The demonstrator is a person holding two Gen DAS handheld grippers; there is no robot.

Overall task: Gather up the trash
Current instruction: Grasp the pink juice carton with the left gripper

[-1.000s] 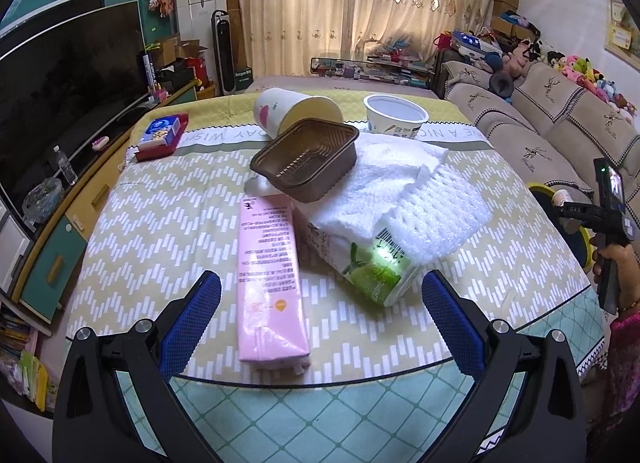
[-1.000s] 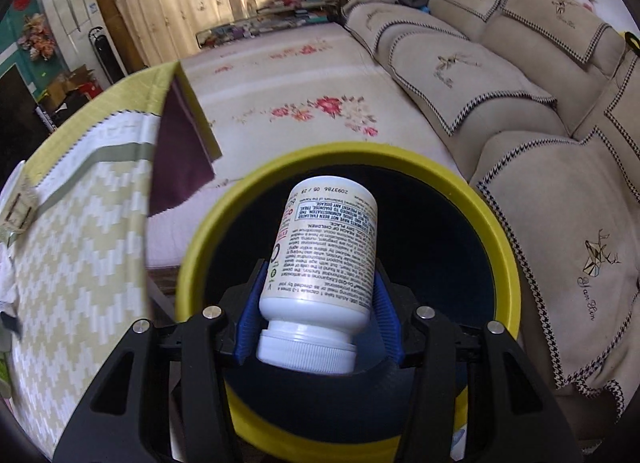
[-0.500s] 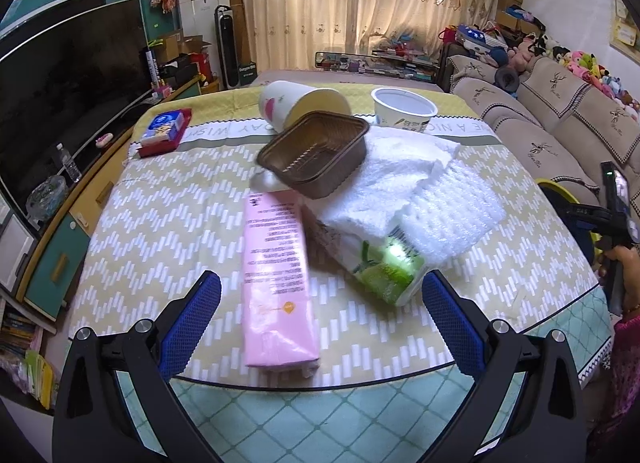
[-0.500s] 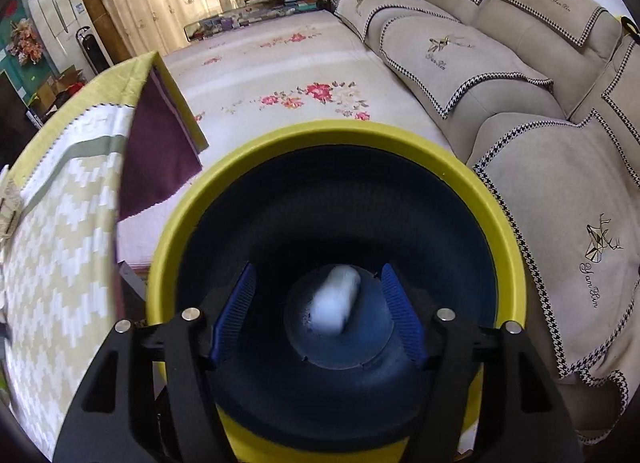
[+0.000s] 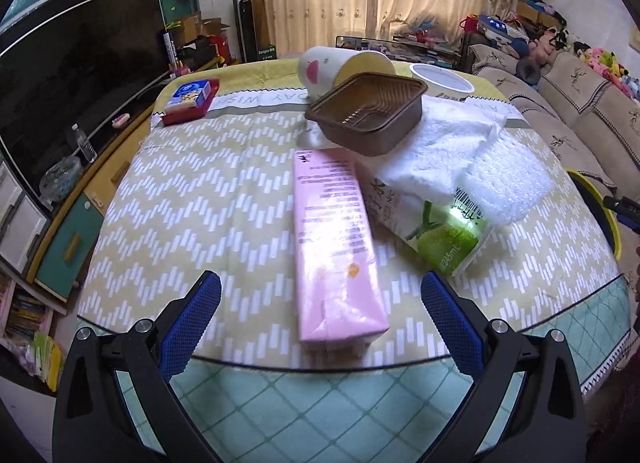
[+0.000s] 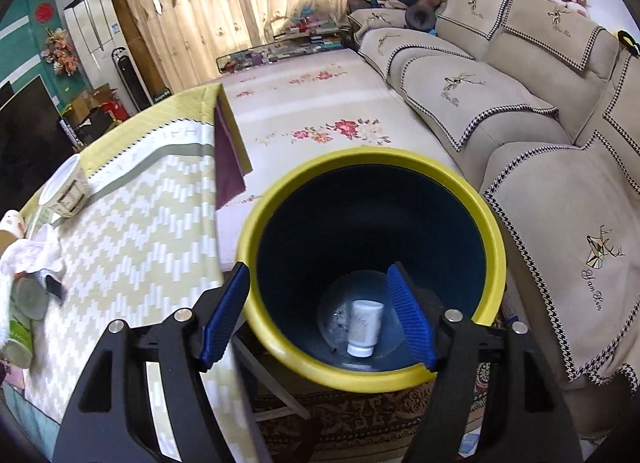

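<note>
While the white plastic bottle [image 6: 363, 327] lies in the round yellow-rimmed bin [image 6: 372, 159], both grippers gape empty

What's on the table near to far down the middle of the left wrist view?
Pink carton → brown plastic tray → tipped paper cup, all on the table.

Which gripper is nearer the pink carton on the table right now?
Left. The left gripper hangs open just short of the pink carton; the right gripper is open over the yellow bin.
</note>
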